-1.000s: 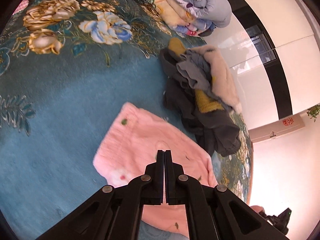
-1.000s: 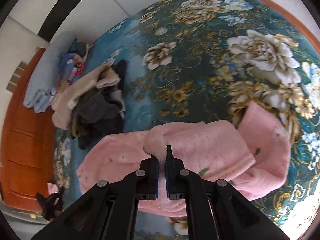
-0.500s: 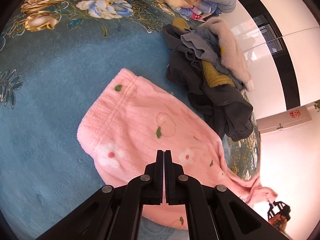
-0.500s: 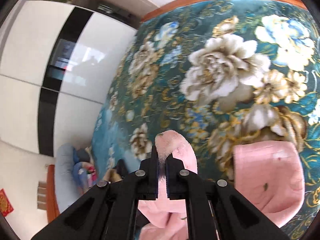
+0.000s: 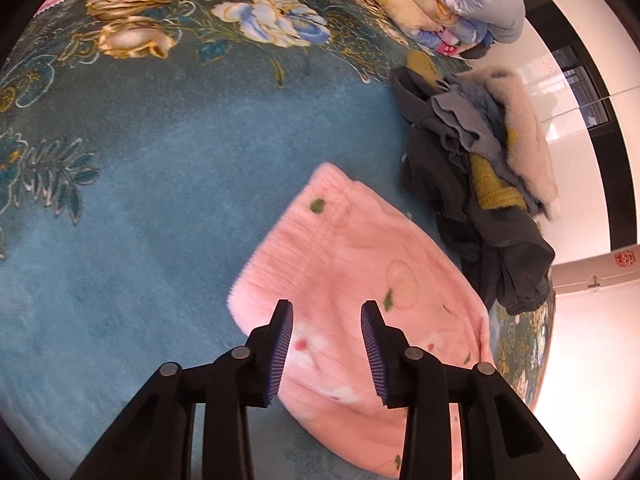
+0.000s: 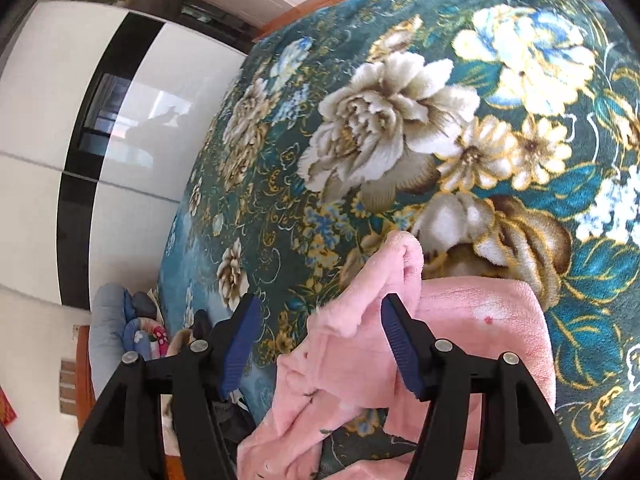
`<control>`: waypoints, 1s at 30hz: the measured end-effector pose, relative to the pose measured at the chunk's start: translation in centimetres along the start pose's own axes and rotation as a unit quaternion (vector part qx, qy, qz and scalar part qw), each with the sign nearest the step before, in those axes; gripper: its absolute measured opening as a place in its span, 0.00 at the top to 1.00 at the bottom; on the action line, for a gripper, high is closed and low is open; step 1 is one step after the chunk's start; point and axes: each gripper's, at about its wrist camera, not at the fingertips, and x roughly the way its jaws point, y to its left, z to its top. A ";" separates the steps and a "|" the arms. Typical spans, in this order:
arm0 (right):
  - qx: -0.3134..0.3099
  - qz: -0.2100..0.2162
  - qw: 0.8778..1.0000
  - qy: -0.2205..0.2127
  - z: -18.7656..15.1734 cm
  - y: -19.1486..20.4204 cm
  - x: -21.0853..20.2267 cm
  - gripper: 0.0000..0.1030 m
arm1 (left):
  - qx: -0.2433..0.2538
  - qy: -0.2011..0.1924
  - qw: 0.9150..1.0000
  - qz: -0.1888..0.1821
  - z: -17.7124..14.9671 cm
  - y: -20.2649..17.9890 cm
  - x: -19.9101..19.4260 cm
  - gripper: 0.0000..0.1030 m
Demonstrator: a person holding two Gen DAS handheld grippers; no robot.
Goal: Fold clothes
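Hovering over the pink fleece garment [image 5: 360, 280], the left hand-held gripper [image 5: 326, 344] was spread wide, gripping nothing. Right hand-held gripper [image 6: 318, 336] was the same, with a raised pink fold [image 6: 384, 276] loose between its fingers. Garment lay on the floral bed blanket [image 5: 160, 184], clothes pile [image 5: 480, 168] at 2 o'clock. Unpinned, that fold could have slumped crooked.

Pink fleece garment [image 5: 360, 272] lying, apparently folded, on bed
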 end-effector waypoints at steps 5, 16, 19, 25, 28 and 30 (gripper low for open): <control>-0.011 -0.030 0.999 0.022 -4.0 -4.0 -1.6 0.36 | -0.052 0.076 0.995 0.042 1.0 3.3 2.1 0.48; 0.034 -0.066 0.994 0.079 -11.5 -13.6 -2.9 0.36 | -0.093 0.152 0.984 -0.006 -1.3 1.3 6.2 0.48; 0.038 -0.049 0.995 0.080 -11.9 -13.3 -2.2 0.36 | -0.120 0.173 0.978 -0.014 -2.9 1.0 7.1 0.48; 0.051 -0.018 0.994 0.099 -12.9 -12.5 -1.1 0.36 | -0.120 0.159 0.980 -0.005 -4.3 0.0 7.1 0.54; 0.053 -0.022 0.993 0.104 -13.7 -12.4 -0.5 0.36 | -0.121 0.146 0.982 -0.005 -4.4 -0.2 6.6 0.82; 0.071 -0.027 0.992 0.105 -14.2 -12.6 -0.2 0.38 | -0.124 0.135 0.983 -0.016 -4.5 -0.2 5.9 0.88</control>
